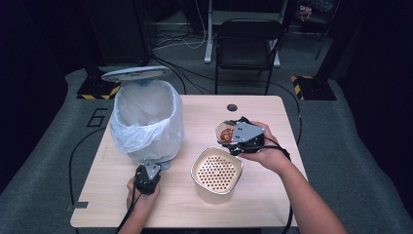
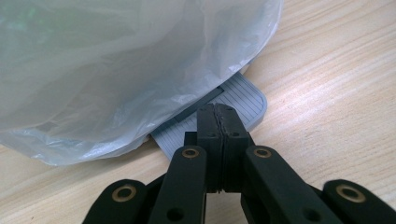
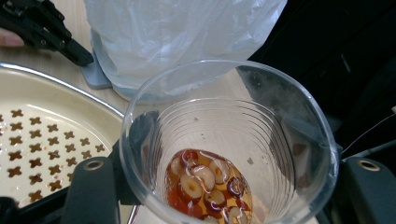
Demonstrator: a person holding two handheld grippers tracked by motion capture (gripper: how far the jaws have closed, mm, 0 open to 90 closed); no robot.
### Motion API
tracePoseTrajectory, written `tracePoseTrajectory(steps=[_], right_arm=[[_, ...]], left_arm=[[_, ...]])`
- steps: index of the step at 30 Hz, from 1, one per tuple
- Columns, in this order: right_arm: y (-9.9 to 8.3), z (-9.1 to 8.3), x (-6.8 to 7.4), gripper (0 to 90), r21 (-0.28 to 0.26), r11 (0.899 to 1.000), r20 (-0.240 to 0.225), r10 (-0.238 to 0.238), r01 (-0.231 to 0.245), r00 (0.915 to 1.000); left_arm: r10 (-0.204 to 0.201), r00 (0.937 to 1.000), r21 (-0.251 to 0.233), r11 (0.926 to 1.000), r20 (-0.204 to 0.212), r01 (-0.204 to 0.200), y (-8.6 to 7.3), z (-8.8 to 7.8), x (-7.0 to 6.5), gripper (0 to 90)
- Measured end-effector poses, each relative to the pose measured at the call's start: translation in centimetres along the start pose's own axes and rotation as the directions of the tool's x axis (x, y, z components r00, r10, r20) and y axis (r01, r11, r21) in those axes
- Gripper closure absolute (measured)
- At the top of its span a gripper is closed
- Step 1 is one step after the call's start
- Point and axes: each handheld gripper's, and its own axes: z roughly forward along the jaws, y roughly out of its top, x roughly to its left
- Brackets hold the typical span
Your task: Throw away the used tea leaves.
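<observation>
Nearest on the worktop: left gripper with jaws pressed together and empty, tips down on the bin's pedal — lid propped open at the back, so the bin looks ready to take waste. Just beyond, cream strainer bowl, bare of any contents, perforated insert dry as far as can be told. Beside it, right gripper with jaws clamped on a clear plastic cup, one on each side of its wall; cup upright, close above the bowl's far rim. Inside — sliced red fruit in liquid, not yet poured. Probably early on: cup picked up, bin opened; straining and dumping left to do.
</observation>
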Motion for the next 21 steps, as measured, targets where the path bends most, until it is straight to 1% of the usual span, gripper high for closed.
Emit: tracePoseTrajectory(steps=[2, 3, 5, 6, 7, 10, 12, 14, 15, 16, 18, 19, 20, 21], right_arm=[[0.3, -0.2, 0.3, 34.9, 0.005, 0.999, 0.004, -0.033, 0.033, 0.9994], [0.4, -0.3, 0.3, 35.5, 0.011, 0.998, 0.013, -0.062, 0.062, 0.9980], [0.5, -0.4, 0.5, 36.0, 0.023, 0.996, 0.022, -0.090, 0.089, 0.9957], [0.6, -0.4, 0.6, 36.2, 0.028, 0.994, 0.023, -0.110, 0.109, 0.9937], [0.6, -0.4, 0.6, 36.2, 0.028, 0.994, 0.023, -0.110, 0.109, 0.9937], [0.6, -0.4, 0.7, 36.7, 0.034, 0.991, 0.027, -0.133, 0.133, 0.9907], [0.6, -0.4, 0.8, 36.7, 0.038, 0.990, 0.025, -0.134, 0.133, 0.9907], [0.6, -0.4, 0.9, 36.7, 0.039, 0.986, 0.037, -0.163, 0.161, 0.9860], [0.6, -0.4, 0.9, 36.7, 0.039, 0.986, 0.037, -0.163, 0.161, 0.9860], [0.7, -0.4, 1.1, 36.7, 0.045, 0.982, 0.039, -0.186, 0.184, 0.9818], [0.8, -0.4, 1.4, 36.7, 0.060, 0.976, 0.043, -0.210, 0.207, 0.9768], [0.9, -0.4, 1.6, 36.8, 0.067, 0.971, 0.045, -0.233, 0.229, 0.9715], [1.0, -0.4, 1.9, 36.8, 0.083, 0.959, 0.046, -0.274, 0.270, 0.9606], [1.0, -0.4, 1.9, 36.8, 0.083, 0.959, 0.046, -0.274, 0.270, 0.9606]], left_arm=[[0.001, 1.0000, 0.000, 1.0000, 0.000, -0.001, 0.0, 0.0, 0.0, 89.2], [0.000, 1.0000, 0.000, 1.0000, 0.000, 0.000, 0.0, 0.0, 0.0, 89.1], [0.000, 1.0000, -0.005, 1.0000, -0.002, 0.000, 0.0, 0.0, 0.0, 89.2], [0.000, 1.0000, 0.001, 1.0000, 0.000, 0.000, 0.0, 0.0, 0.0, 89.1], [0.000, 1.0000, 0.001, 1.0000, 0.000, 0.000, 0.0, 0.0, 0.0, 89.1], [0.002, 1.0000, 0.000, 1.0000, -0.001, -0.002, 0.0, 0.0, 0.0, 89.1], [0.000, 1.0000, -0.001, 1.0000, -0.001, 0.000, 0.0, 0.0, 0.0, 89.1], [-0.002, 1.0000, 0.000, 1.0000, 0.000, 0.002, 0.0, 0.0, 0.0, 89.1], [-0.002, 1.0000, 0.000, 1.0000, 0.000, 0.002, 0.0, 0.0, 0.0, 89.1], [-0.001, 1.0000, 0.000, 1.0000, 0.000, 0.001, 0.0, 0.0, 0.0, 89.1], [-0.003, 1.0000, 0.000, 1.0000, 0.001, 0.003, 0.0, 0.0, 0.0, 89.1], [-0.001, 1.0000, -0.001, 1.0000, -0.001, 0.001, 0.0, 0.0, 0.0, 89.1], [0.000, 1.0000, -0.001, 1.0000, -0.001, 0.000, 0.0, 0.0, 0.0, 89.2], [-0.001, 1.0000, -0.001, 1.0000, 0.000, 0.001, 0.0, 0.0, 0.0, 89.2]])
